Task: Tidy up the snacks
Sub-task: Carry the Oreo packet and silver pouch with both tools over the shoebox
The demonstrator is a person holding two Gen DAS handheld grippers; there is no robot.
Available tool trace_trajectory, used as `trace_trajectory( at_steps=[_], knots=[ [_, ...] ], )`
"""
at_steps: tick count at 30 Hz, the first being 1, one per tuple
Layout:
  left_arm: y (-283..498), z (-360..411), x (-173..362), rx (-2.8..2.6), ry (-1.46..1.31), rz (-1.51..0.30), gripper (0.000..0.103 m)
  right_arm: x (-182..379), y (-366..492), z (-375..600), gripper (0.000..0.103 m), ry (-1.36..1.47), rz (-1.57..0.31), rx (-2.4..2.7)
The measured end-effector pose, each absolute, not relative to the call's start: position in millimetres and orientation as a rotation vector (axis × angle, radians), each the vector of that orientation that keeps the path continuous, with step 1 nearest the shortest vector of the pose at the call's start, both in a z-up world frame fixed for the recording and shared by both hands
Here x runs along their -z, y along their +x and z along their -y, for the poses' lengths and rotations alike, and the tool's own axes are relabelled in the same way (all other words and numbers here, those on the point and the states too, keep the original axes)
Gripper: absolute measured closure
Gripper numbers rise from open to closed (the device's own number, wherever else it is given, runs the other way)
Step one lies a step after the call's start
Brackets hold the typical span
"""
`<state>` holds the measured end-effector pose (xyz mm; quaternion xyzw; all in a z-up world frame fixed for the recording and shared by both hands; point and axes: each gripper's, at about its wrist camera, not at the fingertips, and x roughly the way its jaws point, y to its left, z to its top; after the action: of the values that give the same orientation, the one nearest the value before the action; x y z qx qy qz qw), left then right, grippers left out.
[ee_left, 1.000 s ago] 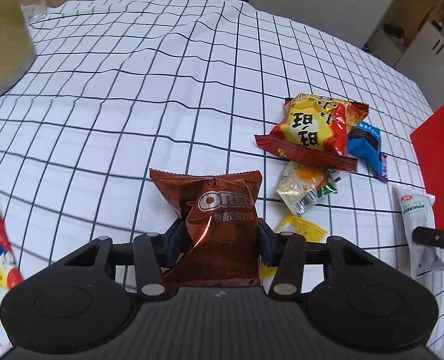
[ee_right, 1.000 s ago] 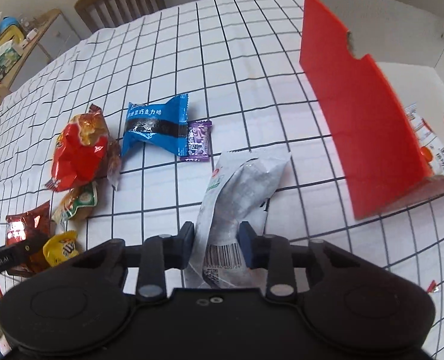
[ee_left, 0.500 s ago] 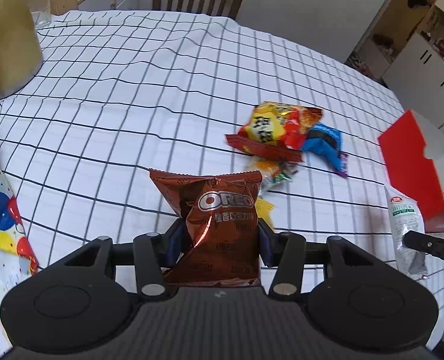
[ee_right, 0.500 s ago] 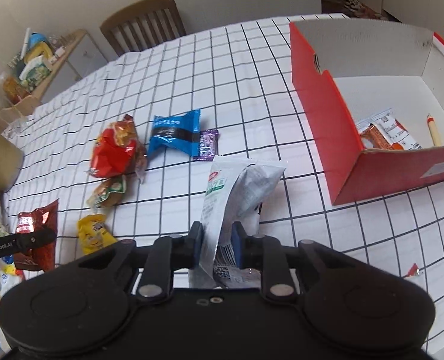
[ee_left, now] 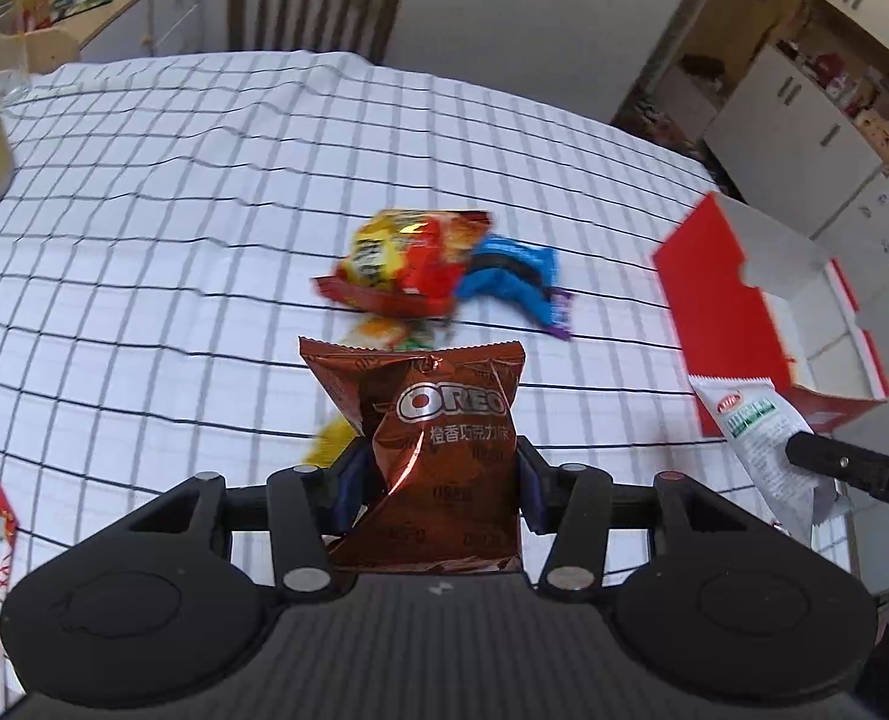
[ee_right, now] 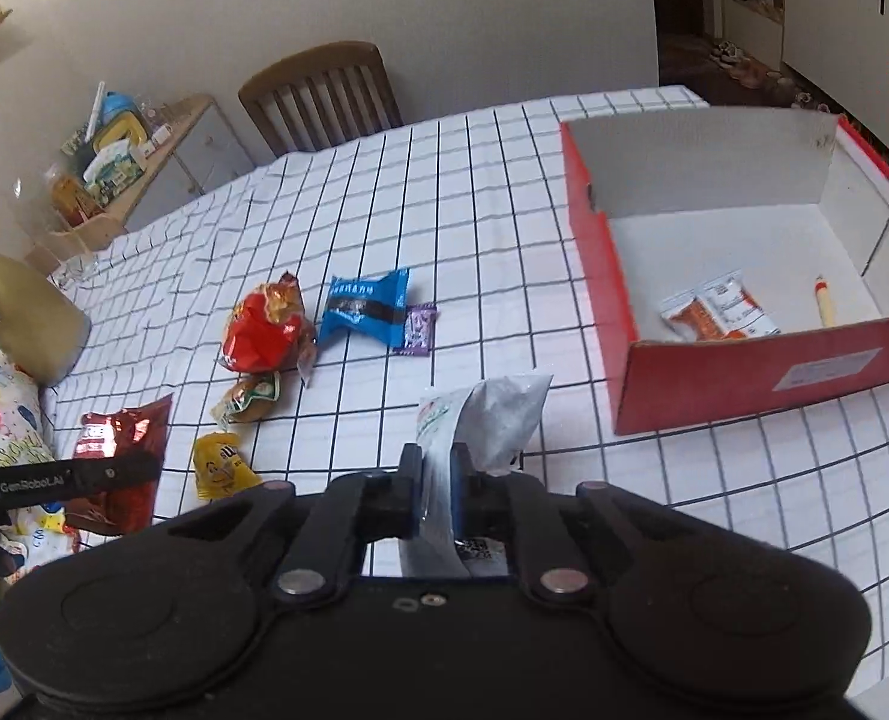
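Brown cookie bag (ee_left: 438, 456) sits pinched in the left gripper (ee_left: 438, 480), white packet (ee_right: 480, 426) clamped flat in the right gripper (ee_right: 435, 498) — both raised off the table, likely bound for the red box (ee_right: 744, 372).

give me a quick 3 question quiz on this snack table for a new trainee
1. True or false: the red box is empty.
2. Which packet does the left claw hold?
A. the blue packet
B. the brown Oreo packet
C. the small yellow packet
3. Fill in: the right claw is shut on a ____ packet.

Key
1. False: an orange-and-white packet and a thin pale stick lie in it.
2. B
3. white; the white packet stands up between its pads.
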<state>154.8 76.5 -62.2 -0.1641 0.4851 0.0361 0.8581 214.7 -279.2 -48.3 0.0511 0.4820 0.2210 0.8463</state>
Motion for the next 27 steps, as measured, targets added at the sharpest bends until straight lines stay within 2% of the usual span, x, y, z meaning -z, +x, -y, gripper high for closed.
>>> trace_trajectory(
  at_steps=[12,27],
  knots=[
    [179.2,-4.0,27.9,0.042,-0.300,-0.983,0.054,1.2,220.2,334.9,0.096,0.138,-0.921,-0.484],
    [225.2,84.6,4.1,0.131,-0.234,-0.949,0.054,-25.5,258.8,403.0,0.096,0.148,-0.829,-0.445]
  ],
)
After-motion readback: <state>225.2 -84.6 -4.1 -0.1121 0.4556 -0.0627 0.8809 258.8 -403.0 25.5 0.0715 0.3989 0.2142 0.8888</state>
